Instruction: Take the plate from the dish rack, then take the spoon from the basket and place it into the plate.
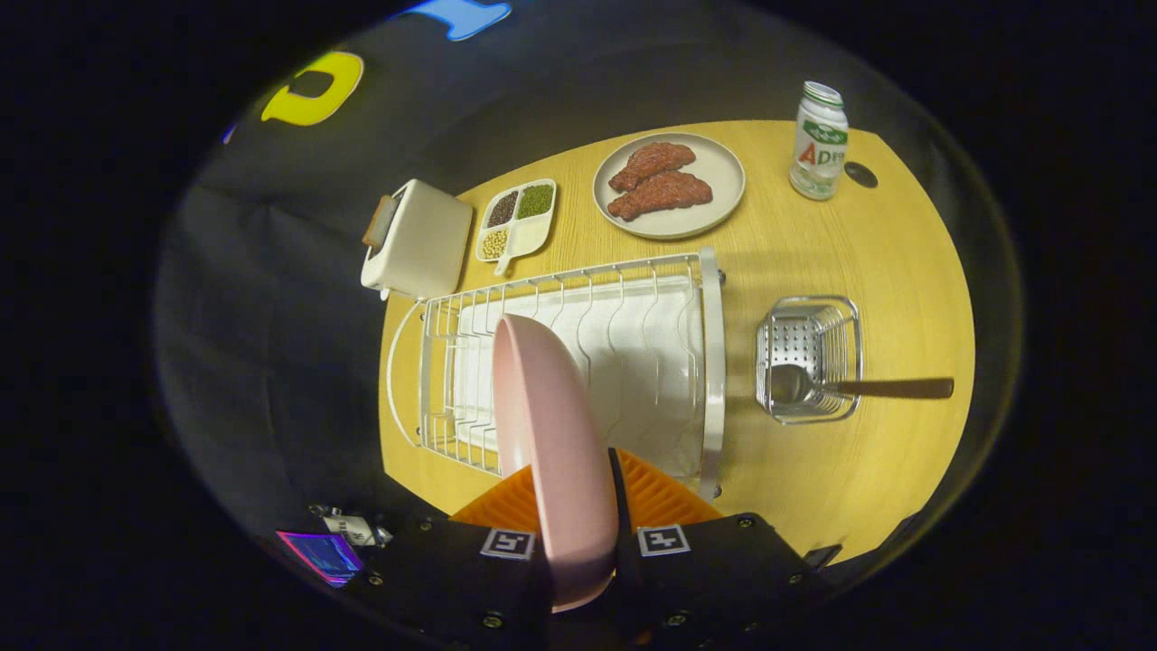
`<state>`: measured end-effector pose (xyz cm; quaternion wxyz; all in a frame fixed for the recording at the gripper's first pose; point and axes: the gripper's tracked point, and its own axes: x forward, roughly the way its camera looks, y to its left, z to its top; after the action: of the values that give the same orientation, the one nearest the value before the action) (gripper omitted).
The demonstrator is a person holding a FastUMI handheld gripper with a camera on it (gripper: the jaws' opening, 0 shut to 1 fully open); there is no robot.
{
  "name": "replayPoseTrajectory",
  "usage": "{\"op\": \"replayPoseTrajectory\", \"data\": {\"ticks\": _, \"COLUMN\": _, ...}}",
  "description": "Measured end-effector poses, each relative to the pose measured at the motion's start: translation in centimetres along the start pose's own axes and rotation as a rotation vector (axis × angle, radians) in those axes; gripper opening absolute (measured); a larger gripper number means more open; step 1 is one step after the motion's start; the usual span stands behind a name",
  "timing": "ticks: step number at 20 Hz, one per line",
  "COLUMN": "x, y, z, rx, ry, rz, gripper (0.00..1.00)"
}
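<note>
Pink plate (551,434), on edge, was pinched by its rim in the tool (578,542) above the dish rack (712,362), evidently lifted clear; spoon (850,387) lay in the basket (809,357) on the counter (886,271).

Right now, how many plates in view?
2. The pink plate stands on edge, clamped between the gripper fingers above the dish rack. The beige plate with meat lies beyond the rack.

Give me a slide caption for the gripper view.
Gripper shut on the pink plate, held on edge above the dish rack; spoon waits in the basket.
</note>
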<state>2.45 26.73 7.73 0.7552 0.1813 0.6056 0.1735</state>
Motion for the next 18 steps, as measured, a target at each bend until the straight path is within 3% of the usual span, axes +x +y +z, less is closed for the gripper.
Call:
{"op": "replayPoseTrajectory", "data": {"ticks": 9, "x": -2.1, "y": -1.1, "z": -9.0, "rx": 0.106, "ry": -0.059, "rz": 0.225, "gripper": 0.27}}
{"op": "replayPoseTrajectory", "data": {"ticks": 18, "x": 1.2, "y": -3.8, "z": -17.4, "rx": 0.118, "ry": -0.034, "rz": 0.3, "gripper": 0.27}}
